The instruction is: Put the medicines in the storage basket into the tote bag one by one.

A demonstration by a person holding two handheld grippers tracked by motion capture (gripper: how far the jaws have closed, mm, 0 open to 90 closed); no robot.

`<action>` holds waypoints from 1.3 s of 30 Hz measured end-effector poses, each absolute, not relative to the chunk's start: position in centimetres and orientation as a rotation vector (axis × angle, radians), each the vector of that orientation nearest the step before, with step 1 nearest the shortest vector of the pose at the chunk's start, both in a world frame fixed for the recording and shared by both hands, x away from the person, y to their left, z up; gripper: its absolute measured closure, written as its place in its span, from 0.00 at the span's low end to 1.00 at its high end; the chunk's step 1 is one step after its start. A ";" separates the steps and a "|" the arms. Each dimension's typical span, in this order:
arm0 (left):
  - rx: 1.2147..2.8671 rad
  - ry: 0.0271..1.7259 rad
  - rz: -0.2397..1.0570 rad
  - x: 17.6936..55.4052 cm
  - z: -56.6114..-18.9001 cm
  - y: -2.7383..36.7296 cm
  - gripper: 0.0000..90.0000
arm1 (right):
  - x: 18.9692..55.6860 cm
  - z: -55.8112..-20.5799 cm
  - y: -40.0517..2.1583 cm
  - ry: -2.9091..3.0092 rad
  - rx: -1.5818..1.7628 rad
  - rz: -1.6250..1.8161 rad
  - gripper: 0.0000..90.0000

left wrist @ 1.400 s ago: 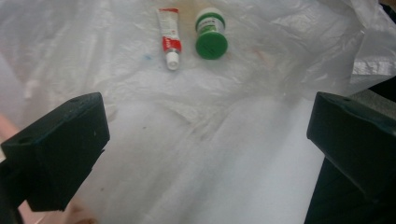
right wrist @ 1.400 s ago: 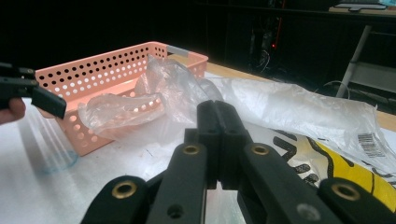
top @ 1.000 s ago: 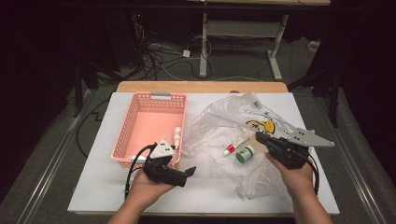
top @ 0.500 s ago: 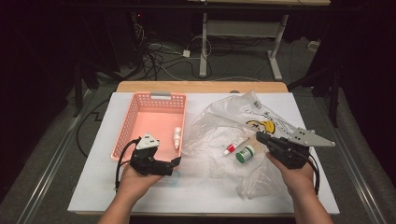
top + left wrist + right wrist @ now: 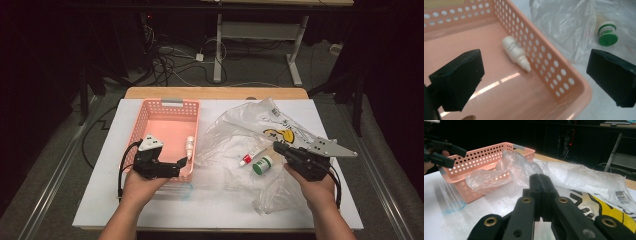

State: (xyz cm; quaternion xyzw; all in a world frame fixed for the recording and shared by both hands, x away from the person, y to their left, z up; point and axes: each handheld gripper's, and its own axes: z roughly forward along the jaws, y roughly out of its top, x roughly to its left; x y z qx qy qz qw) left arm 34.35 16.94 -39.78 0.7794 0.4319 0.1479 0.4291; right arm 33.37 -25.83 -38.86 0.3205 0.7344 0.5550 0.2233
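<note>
High view: left gripper (image 5: 184, 161) jaws spread over basket (image 5: 150, 114) corner; right gripper (image 5: 277, 146) jaws clenched, empty.

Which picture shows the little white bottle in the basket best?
The left gripper view: the white bottle is big and sharp, lying against the pink basket wall. In the high view it is tiny. In the right gripper view I cannot make it out.

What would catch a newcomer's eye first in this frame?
The pink perforated plastic basket at table left, with a small white dropper bottle lying against its wall. Beside it spreads a crumpled clear plastic bag, with a green-capped jar near its middle.
</note>
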 end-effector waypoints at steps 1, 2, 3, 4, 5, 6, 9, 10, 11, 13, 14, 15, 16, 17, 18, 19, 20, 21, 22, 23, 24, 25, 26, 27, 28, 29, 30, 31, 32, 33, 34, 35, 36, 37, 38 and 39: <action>1.952 1.073 0.370 34.7 -39.5 16.7 0.01 | 33.4 -38.9 -25.8 2.028 0.884 1.531 1.00; 1.948 1.076 0.368 35.2 -39.3 16.5 0.01 | 33.4 -38.9 -25.8 2.029 0.885 1.530 1.00; 1.949 1.080 0.367 35.6 -39.1 16.4 0.01 | 33.4 -38.9 -25.8 2.029 0.884 1.530 1.00; 1.949 1.083 0.365 36.1 -38.9 16.3 0.01 | 33.4 -38.9 -25.8 2.028 0.885 1.531 1.00; 1.948 1.085 0.361 36.6 -38.8 16.1 0.01 | 33.4 -38.9 -25.8 2.028 0.884 1.531 1.00; 1.949 1.092 0.356 37.1 -38.7 16.0 0.01 | 33.4 -38.9 -25.8 2.027 0.885 1.531 1.00; 1.959 1.112 0.352 38.5 -38.5 15.8 0.01 | 33.4 -38.9 -26.0 2.028 0.887 1.532 1.00; 1.968 1.120 0.354 39.0 -38.5 15.7 0.01 | 33.4 -38.9 -26.0 2.025 0.888 1.530 1.00; 1.974 1.129 0.352 39.5 -38.6 15.7 0.01 | 33.4 -38.9 -26.0 2.024 0.888 1.531 1.00; 1.990 1.146 0.353 40.3 -38.8 15.6 0.01 | 33.4 -38.9 -26.1 2.025 0.887 1.530 1.00; 1.991 1.158 0.346 40.8 -38.9 15.6 0.01 | 33.4 -38.9 -26.1 2.026 0.887 1.532 1.00; 1.995 1.172 0.340 41.2 -39.0 15.6 0.01 | 33.4 -38.9 -26.1 2.026 0.886 1.533 1.00; 2.001 1.185 0.340 41.6 -39.1 15.6 0.02 | 33.4 -38.9 -26.1 2.026 0.886 1.533 1.00; 2.009 1.198 0.338 42.0 -39.3 15.6 0.02 | 33.4 -38.9 -26.0 2.025 0.886 1.533 1.00; 2.013 1.213 0.332 42.4 -39.4 15.6 0.02 | 33.4 -38.9 -26.0 2.025 0.886 1.532 1.00; 2.018 1.227 0.330 42.7 -39.6 15.6 0.02 | 33.4 -38.9 -26.0 2.025 0.886 1.533 1.00; 2.027 1.238 0.326 43.1 -39.7 15.6 0.03 | 33.4 -38.8 -26.0 2.021 0.889 1.533 1.00; 2.036 1.251 0.320 43.4 -39.9 15.6 0.03 | 33.4 -38.8 -26.0 2.021 0.890 1.534 1.00; 2.041 1.264 0.312 43.8 -40.1 15.7 0.03 | 33.4 -38.8 -26.1 2.021 0.891 1.534 1.00; 2.040 1.276 0.297 44.1 -40.3 15.7 0.04 | 33.4 -38.8 -26.1 2.020 0.889 1.535 1.00; 2.048 1.289 0.285 44.4 -40.5 15.7 0.04 | 33.4 -38.8 -26.1 2.020 0.888 1.535 1.00; 2.056 1.304 0.281 44.6 -40.7 15.7 0.05 | 33.4 -38.8 -26.1 2.021 0.888 1.535 1.00; 2.062 1.312 0.275 44.9 -41.0 15.8 0.05 | 33.4 -38.8 -26.1 2.022 0.886 1.534 1.00; 2.063 1.323 0.259 45.1 -41.2 15.8 0.06 | 33.4 -38.8 -26.1 2.022 0.886 1.534 1.00; 2.073 1.330 0.247 45.2 -41.4 15.7 0.07 | 33.4 -38.8 -26.2 2.022 0.886 1.535 1.00; 2.086 1.336 0.232 45.4 -41.6 15.7 0.08 | 33.4 -38.8 -26.2 2.021 0.884 1.535 1.00; 2.103 1.342 0.220 45.6 -41.8 15.6 0.08 | 33.4 -38.8 -26.2 2.020 0.881 1.535 1.00; 2.112 1.350 0.210 45.7 -42.0 15.5 0.08 | 33.4 -38.8 -26.2 2.019 0.880 1.535 1.00; 2.115 1.358 0.203 45.9 -42.1 15.5 0.09 | 33.4 -38.8 -26.2 2.020 0.882 1.536 1.00; 2.118 1.365 0.193 46.0 -42.3 15.4 0.10 | 33.4 -38.8 -26.2 2.020 0.884 1.536 1.00; 2.123 1.367 0.181 46.1 -42.4 15.4 0.12 | 33.4 -38.7 -26.2 2.019 0.884 1.536 1.00; 2.126 1.372 0.168 46.2 -42.6 15.3 0.14 | 33.4 -38.7 -26.2 2.019 0.885 1.535 1.00; 2.131 1.378 0.156 46.4 -42.8 15.3 0.15 | 33.4 -38.7 -26.2 2.019 0.886 1.536 1.00; 2.133 1.386 0.147 46.5 -42.9 15.3 0.16 | 33.4 -38.7 -26.2 2.018 0.884 1.535 1.00; 2.139 1.390 0.134 46.6 -43.1 15.3 0.18 | 33.4 -38.7 -26.2 2.019 0.886 1.535 1.00; 2.142 1.393 0.123 46.7 -43.2 15.2 0.19 | 33.4 -38.7 -26.2 2.018 0.884 1.536 1.00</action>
